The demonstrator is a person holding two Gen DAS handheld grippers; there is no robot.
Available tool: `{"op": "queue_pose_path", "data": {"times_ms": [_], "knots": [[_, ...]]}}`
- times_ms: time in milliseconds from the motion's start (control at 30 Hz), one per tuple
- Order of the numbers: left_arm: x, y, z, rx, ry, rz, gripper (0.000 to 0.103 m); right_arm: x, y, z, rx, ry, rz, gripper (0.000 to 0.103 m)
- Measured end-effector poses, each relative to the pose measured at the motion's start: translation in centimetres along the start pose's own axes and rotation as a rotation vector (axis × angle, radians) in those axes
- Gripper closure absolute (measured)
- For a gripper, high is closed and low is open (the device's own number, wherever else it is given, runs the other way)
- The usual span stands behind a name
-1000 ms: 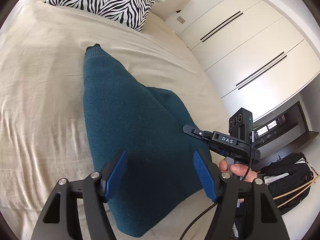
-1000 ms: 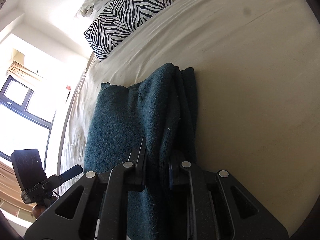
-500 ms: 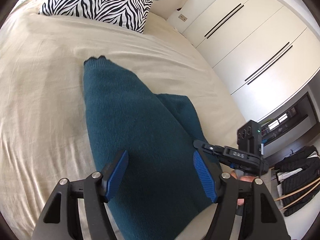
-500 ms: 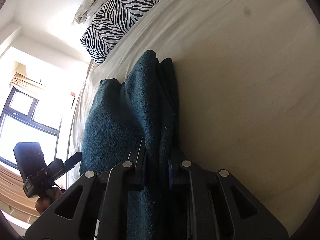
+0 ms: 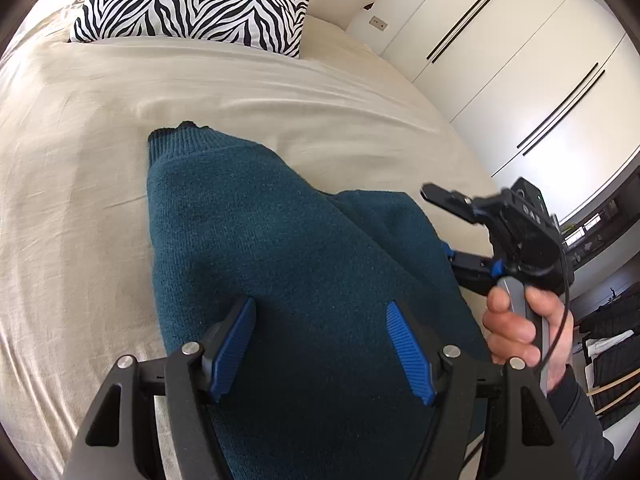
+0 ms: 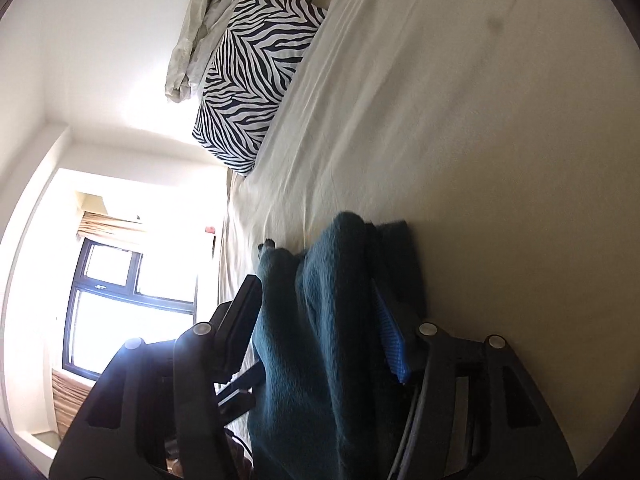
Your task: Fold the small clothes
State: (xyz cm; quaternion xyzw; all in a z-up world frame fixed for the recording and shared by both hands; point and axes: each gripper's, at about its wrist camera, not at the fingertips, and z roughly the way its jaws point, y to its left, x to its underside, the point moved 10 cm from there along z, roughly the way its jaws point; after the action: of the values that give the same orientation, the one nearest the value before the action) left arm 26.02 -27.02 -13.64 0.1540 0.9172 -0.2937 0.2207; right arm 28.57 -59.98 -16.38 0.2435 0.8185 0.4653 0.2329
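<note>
A teal knit sweater (image 5: 288,264) lies folded lengthwise on the beige bed sheet (image 5: 72,184). My left gripper (image 5: 320,344) hovers over its near part, fingers wide open, holding nothing. My right gripper (image 5: 452,224) shows at the sweater's right edge, jaws spread apart. In the right wrist view the sweater (image 6: 320,320) bunches up between the fingers of my right gripper (image 6: 320,328), which now stand apart, the blue pad (image 6: 394,344) clear of the cloth.
A zebra-print pillow (image 5: 192,4) lies at the head of the bed, with crumpled white bedding (image 6: 208,28) behind it. White wardrobe doors (image 5: 520,72) stand to the right. A window (image 6: 120,300) is on the far side.
My right gripper has opened and let go of the sweater's edge, and it has rolled over. My left gripper has moved forward over the sweater.
</note>
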Motion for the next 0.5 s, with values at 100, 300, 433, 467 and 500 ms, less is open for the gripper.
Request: {"op": "queue_pose_path", "data": {"times_ms": [100,300,433,467,500], "knots": [[-0.3,0.3,0.2,0.023,-0.004,-0.021,0.032,-1.6,0.9,0.1,0.042,-0.039,-0.056,0.048],[-0.4,0.3,0.0,0.037,-0.022,-0.033,0.032,-3.2,1.7,-1.5,0.266,-0.116,-0.191,0.048],[-1.1,0.1,-1.4,0.011,-0.053,-0.032,0.038,-0.6,5.2,-2.5,0.268,-0.11,-0.337,0.048],[-1.4,-0.1,-1.7,0.006,-0.068,-0.021,0.038,0.2,6.2,-2.5,0.251,-0.099,-0.354,0.049],[-1.8,-0.3,-1.8,-0.005,-0.076,-0.004,0.038,0.7,7.0,-2.3,0.242,-0.089,-0.368,0.05]]}}
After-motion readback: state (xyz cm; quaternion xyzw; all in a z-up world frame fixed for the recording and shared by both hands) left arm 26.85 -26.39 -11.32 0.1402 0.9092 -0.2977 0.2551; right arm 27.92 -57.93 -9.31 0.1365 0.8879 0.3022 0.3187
